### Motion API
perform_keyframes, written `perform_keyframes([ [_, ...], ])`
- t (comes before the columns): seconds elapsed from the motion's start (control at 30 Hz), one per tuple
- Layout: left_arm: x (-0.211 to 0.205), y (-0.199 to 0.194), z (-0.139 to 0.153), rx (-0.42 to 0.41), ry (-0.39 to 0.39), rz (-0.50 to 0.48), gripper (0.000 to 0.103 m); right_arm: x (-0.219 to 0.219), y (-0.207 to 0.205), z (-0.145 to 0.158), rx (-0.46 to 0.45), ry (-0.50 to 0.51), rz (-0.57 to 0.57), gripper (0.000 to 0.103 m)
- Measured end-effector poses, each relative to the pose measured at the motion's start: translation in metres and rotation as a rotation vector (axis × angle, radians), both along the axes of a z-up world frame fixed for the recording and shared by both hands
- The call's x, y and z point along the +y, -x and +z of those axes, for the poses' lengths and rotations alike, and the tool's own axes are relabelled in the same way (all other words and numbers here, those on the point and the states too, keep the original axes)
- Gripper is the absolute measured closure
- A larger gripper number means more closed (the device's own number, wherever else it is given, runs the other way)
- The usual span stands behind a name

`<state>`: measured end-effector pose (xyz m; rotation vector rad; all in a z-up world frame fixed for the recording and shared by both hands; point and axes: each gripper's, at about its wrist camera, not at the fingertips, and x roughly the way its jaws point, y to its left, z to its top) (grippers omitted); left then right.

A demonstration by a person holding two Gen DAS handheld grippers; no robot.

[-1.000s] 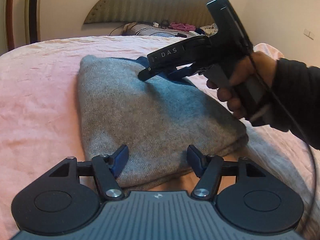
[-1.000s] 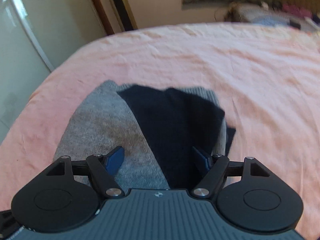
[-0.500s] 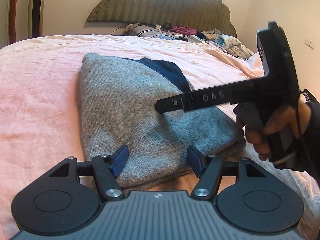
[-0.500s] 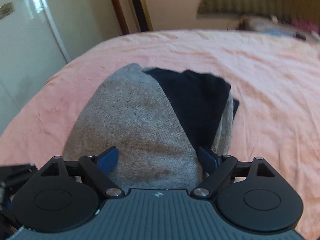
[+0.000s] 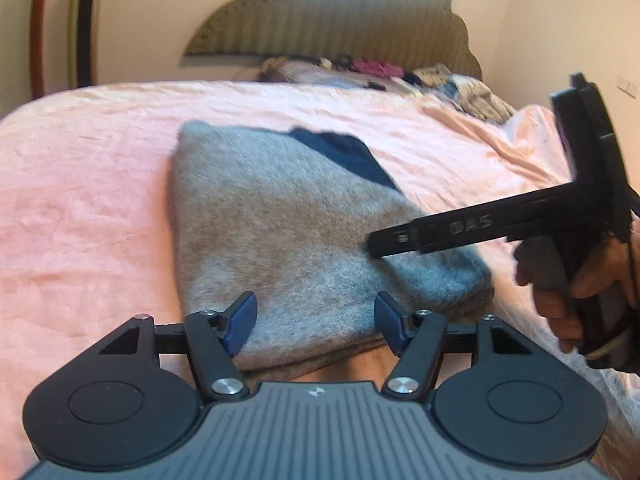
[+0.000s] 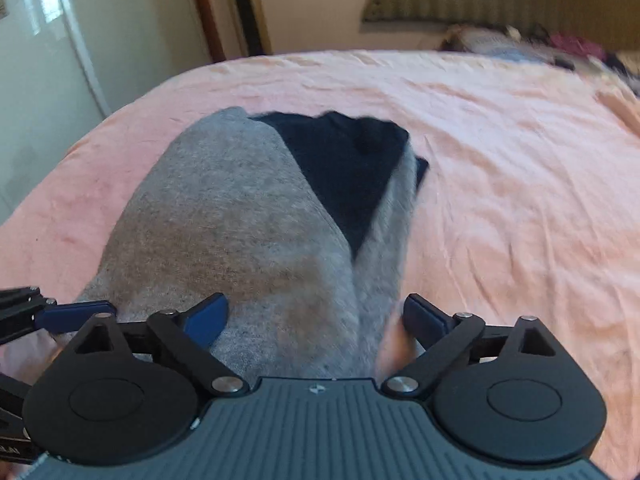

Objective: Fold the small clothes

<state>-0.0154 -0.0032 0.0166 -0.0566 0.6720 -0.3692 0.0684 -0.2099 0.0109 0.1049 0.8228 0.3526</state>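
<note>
A folded grey sweater (image 5: 296,236) with a dark navy part (image 5: 348,152) showing at its far end lies on the pink bed. It also shows in the right wrist view (image 6: 240,232). My left gripper (image 5: 316,320) is open and empty, just above the sweater's near edge. My right gripper (image 6: 316,316) is open and empty over the sweater's near right corner. In the left wrist view the right gripper (image 5: 376,246) comes in from the right, its fingers seen edge-on over the sweater's right side. A blue fingertip of the left gripper (image 6: 76,314) shows at the left of the right wrist view.
The pink bedspread (image 5: 80,184) spreads all around the sweater. A pile of clothes (image 5: 376,70) lies at the padded headboard (image 5: 340,20). A white wardrobe (image 6: 44,60) stands left of the bed.
My right gripper has drawn back from the sweater's far navy end toward its near right corner. The left gripper has stayed open at the near edge, lifting slightly.
</note>
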Motion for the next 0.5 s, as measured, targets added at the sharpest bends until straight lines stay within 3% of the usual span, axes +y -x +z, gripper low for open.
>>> perform_keyframes([
  [0.1, 0.017, 0.026, 0.005, -0.045, 0.007, 0.056, 0.037, -0.015, 0.039, 0.015, -0.065, -0.076, -0.011, 0.014],
  [0.23, 0.036, 0.040, -0.003, -0.022, -0.022, 0.168, 0.036, -0.033, 0.074, 0.004, -0.048, -0.105, -0.054, 0.012],
  [0.33, 0.037, 0.031, -0.002, -0.024, -0.036, 0.187, 0.036, -0.028, 0.074, 0.005, -0.073, -0.067, -0.056, 0.012],
  [0.43, 0.022, 0.020, 0.003, -0.078, -0.066, 0.151, 0.036, -0.017, 0.065, 0.019, -0.117, -0.121, -0.023, 0.012],
  [0.5, 0.010, 0.006, -0.001, -0.056, -0.115, 0.146, 0.036, -0.007, 0.053, 0.018, -0.108, -0.113, 0.002, 0.010],
])
